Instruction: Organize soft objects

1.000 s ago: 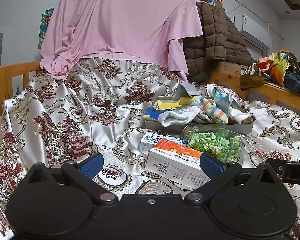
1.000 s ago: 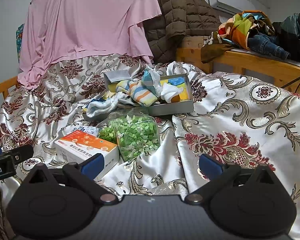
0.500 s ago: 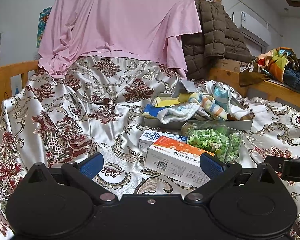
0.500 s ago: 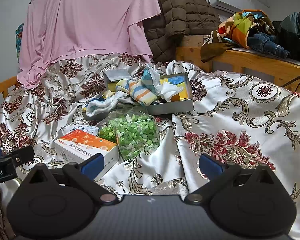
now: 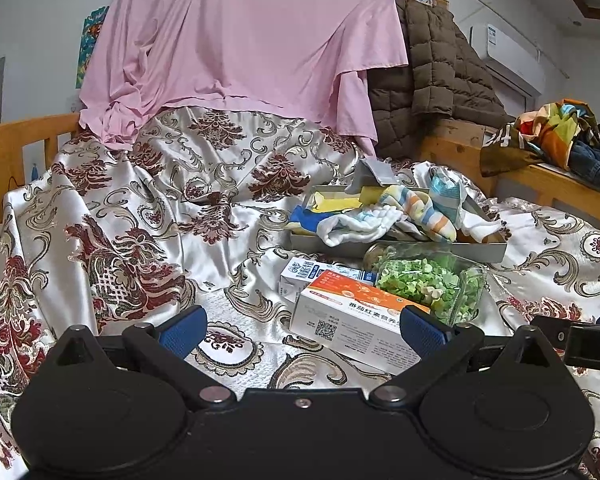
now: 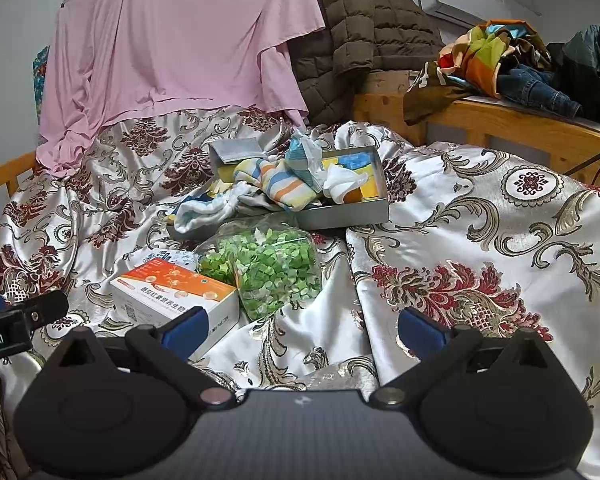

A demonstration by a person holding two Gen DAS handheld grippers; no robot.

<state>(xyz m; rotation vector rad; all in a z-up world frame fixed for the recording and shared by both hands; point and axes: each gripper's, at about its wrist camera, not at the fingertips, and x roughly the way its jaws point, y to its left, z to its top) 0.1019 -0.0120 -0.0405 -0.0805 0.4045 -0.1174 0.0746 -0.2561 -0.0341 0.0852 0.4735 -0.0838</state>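
Both tongs spread wide and empty, held low over the patterned bedspread [image 6: 480,216].

My left gripper [image 5: 302,330] points level toward the orange carton [image 5: 360,312], its right pad just in front of it. My right gripper [image 6: 300,326] sits parallel, jaws apart, nothing between them. The socks [image 6: 276,184] lie heaped in the grey tray [image 6: 344,216] beyond the bag of green pieces [image 6: 268,268].
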